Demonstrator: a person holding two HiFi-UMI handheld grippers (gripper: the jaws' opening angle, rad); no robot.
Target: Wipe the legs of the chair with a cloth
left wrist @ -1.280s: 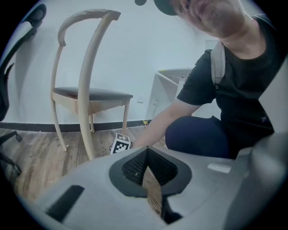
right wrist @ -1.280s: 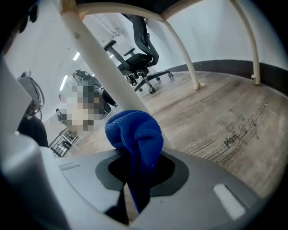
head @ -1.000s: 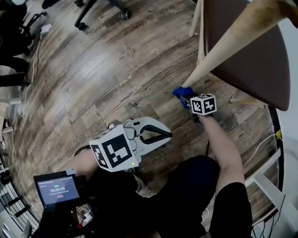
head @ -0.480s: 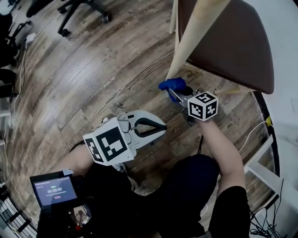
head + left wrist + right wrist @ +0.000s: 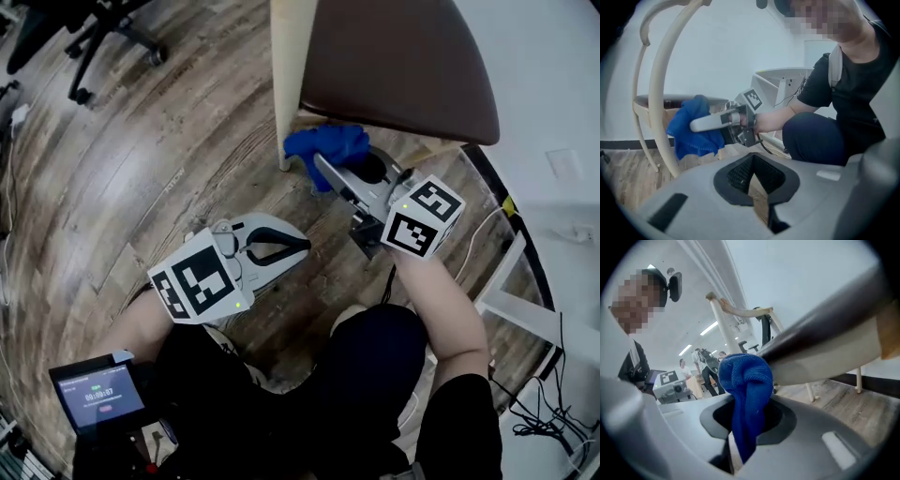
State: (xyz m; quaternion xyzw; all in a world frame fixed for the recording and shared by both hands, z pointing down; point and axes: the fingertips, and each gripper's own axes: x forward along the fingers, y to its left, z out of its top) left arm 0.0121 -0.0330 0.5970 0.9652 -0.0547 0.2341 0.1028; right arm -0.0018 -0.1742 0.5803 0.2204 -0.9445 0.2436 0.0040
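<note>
The chair has a brown seat (image 5: 403,66) and cream legs. One leg (image 5: 284,89) runs down to the wooden floor. My right gripper (image 5: 326,169) is shut on a blue cloth (image 5: 328,145), which sits just right of that leg, below the seat's edge. In the left gripper view the cloth (image 5: 693,129) rests against a curved cream leg (image 5: 661,117) at about seat height, with the right gripper (image 5: 701,124) clamped on it. The right gripper view shows the cloth (image 5: 745,394) bunched between the jaws under the seat (image 5: 825,343). My left gripper (image 5: 302,247) hangs shut and empty, nearer my body.
An office chair base (image 5: 103,37) stands at the far left on the plank floor. A small screen device (image 5: 98,394) sits by my left side. White frame bars (image 5: 511,300) and cables (image 5: 553,412) lie to the right along a white wall.
The right gripper has carried the cloth from the foot of the leg up toward the seat. The view has swung to the right. The left gripper has stayed shut.
</note>
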